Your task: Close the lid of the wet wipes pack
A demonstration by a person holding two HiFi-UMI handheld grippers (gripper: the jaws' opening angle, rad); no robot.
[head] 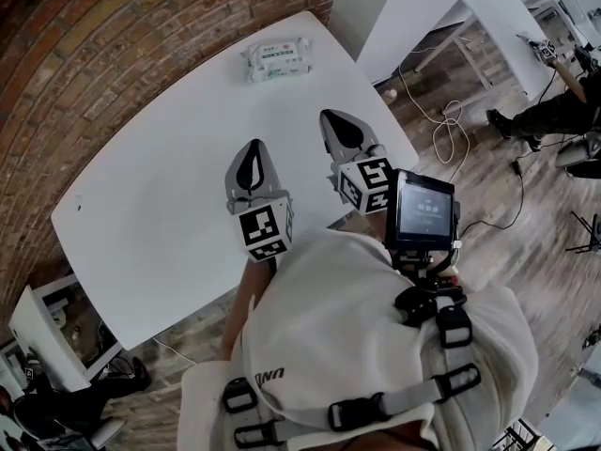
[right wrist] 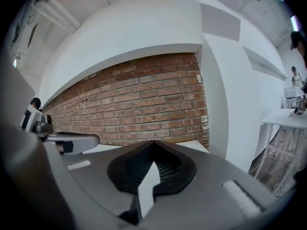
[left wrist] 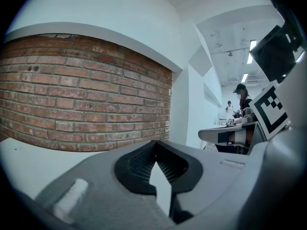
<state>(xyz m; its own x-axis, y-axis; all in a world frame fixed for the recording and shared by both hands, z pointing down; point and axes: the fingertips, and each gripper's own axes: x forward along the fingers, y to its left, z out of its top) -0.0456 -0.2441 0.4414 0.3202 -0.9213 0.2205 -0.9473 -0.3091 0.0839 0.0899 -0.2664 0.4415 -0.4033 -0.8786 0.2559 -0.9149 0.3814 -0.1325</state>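
Observation:
The wet wipes pack [head: 277, 59], white with a green label, lies flat near the far edge of the white table [head: 160, 205]; its lid is too small to read. Neither gripper view shows the pack. My left gripper [head: 252, 161] hovers over the table's near middle, well short of the pack, its jaws shut with nothing between them. My right gripper [head: 342, 126] is beside it on the right, a little farther forward, also shut and holding nothing. In the left gripper view the left gripper [left wrist: 154, 143] points at the brick wall [left wrist: 86, 95], as does the right gripper [right wrist: 153, 143] in its own view.
A brick wall [head: 113, 36] runs along the table's far left side. More white tables [head: 498, 17] stand at the right, with cables [head: 451, 125] on the wooden floor and a seated person [head: 554, 111]. A small screen [head: 424, 209] hangs on my chest.

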